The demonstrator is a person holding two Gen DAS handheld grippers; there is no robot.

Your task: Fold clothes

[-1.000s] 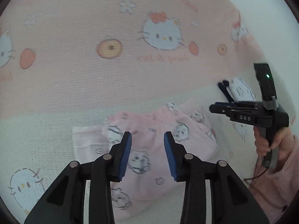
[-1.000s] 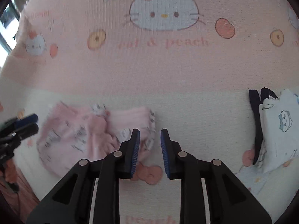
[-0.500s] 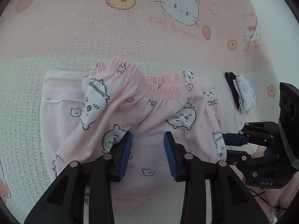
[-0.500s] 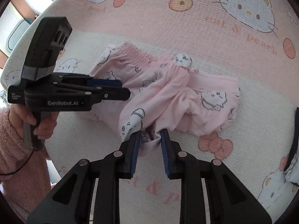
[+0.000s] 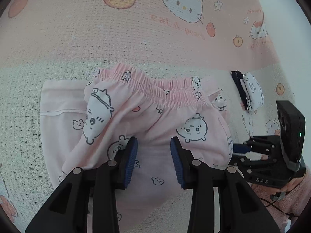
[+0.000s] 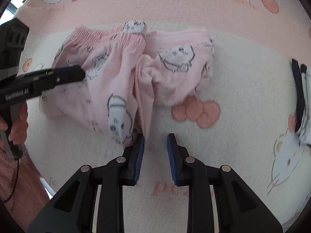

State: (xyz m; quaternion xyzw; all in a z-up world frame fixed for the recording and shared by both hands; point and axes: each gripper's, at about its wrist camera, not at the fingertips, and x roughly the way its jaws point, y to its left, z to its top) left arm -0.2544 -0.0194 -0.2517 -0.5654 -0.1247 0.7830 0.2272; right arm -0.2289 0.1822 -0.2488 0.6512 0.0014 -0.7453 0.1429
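Your pale pink cotton shorts w/ white cartoon-animal print [image 5: 155,116] lie crumpled at centre of the pink-and-cream waffle-weave blanket w/ cat and peach print [image 5: 77,29]. Elastic waistband is gathered and faces 12 o'clock in the left wrist view. Fabric is bunched, not flat: in the right wrist view one leg is twisted into a ridge running toward 6 o'clock, and a paler inside-out panel shows at 9 o'clock in the left view.

Your left gripper [image 5: 154,151] is released, jaws spread wide over the lower shorts panel; whether the pads touch cloth can't be told. In the right view it [image 6: 77,73] comes in from 9 o'clock, tips over the waistband side.

Your right gripper [image 6: 155,149] has jaws apart; the twisted leg's end hangs against the inner face of its left pad [image 6: 140,151], not pinched. In the left view it [image 5: 239,149] sits at 3 o'clock by the shorts' edge, tips partly hidden behind fabric.

Folded white printed garment on a dark navy one [image 5: 250,91] lies at 2–3 o'clock in the left view, well apart from the shorts; in the right view it's cut off by the frame edge at 3 o'clock. Blanket text is blurred, partly unreadable. Shorts' hems mostly hidden in the folds.
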